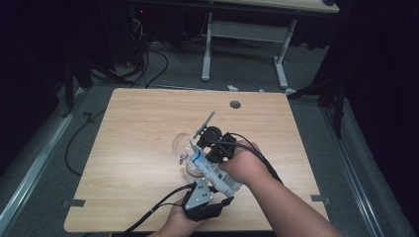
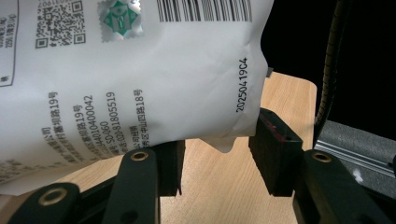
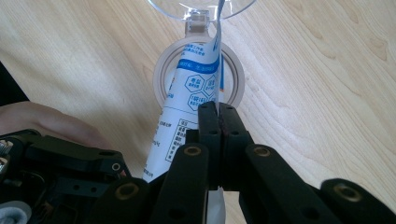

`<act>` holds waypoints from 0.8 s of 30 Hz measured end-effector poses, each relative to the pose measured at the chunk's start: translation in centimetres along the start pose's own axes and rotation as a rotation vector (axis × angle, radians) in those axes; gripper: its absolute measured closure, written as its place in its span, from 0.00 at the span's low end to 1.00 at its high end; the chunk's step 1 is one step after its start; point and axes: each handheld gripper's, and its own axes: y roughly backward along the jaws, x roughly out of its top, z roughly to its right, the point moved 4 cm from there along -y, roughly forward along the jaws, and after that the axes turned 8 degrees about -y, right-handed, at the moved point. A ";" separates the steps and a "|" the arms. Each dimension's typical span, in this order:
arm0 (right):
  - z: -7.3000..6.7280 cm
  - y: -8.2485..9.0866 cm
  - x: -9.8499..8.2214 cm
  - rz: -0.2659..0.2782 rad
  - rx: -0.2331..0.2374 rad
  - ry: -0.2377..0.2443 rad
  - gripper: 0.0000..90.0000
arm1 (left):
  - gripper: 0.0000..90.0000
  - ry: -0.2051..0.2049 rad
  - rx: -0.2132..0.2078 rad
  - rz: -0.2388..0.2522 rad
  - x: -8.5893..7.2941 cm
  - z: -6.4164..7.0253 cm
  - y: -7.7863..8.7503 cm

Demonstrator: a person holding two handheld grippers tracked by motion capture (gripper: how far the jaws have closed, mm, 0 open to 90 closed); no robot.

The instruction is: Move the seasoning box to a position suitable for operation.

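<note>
A white pouch (image 1: 216,174) with blue print and a barcode hangs tilted between both grippers. Its top end dips into the round white mouth of a small container (image 3: 161,77) whose clear hinged lid (image 1: 179,143) stands open. My right gripper (image 3: 218,112) is shut on the pouch's thin side edge (image 3: 215,65) just above that mouth; in the high view the right gripper (image 1: 203,150) sits mid-table. My left gripper (image 2: 217,154) has the pouch's bottom corner (image 2: 140,84) between its pads, which touch it on both sides. In the high view the left gripper (image 1: 222,197) is near the front edge.
The wooden table (image 1: 138,113) has a round cable hole (image 1: 235,104) near its far edge. Cables trail from both grippers across the table's front. Beyond the table stand another desk's white legs (image 1: 206,49) and loose floor cables (image 1: 148,64).
</note>
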 end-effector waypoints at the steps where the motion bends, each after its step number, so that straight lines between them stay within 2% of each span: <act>1: 0.0 0.0 0.0 -0.001 0.000 0.000 1.00 | 0.63 0.000 0.000 0.000 0.0 0.0 0.0; 8: 0.0 0.0 0.0 0.002 -0.005 0.001 1.00 | 0.63 0.002 0.000 0.002 0.1 0.1 -0.1; 12: 0.1 0.2 -0.1 0.003 -0.004 0.001 1.00 | 0.63 0.017 0.000 0.004 0.3 0.3 -0.4; 17: 0.4 0.4 -0.2 0.009 -0.004 -0.006 1.00 | 0.63 0.002 0.001 0.004 0.2 0.1 -0.5; 24: 0.4 0.3 -0.2 0.011 -0.001 -0.007 1.00 | 0.63 0.008 -0.003 0.011 0.2 0.2 -0.5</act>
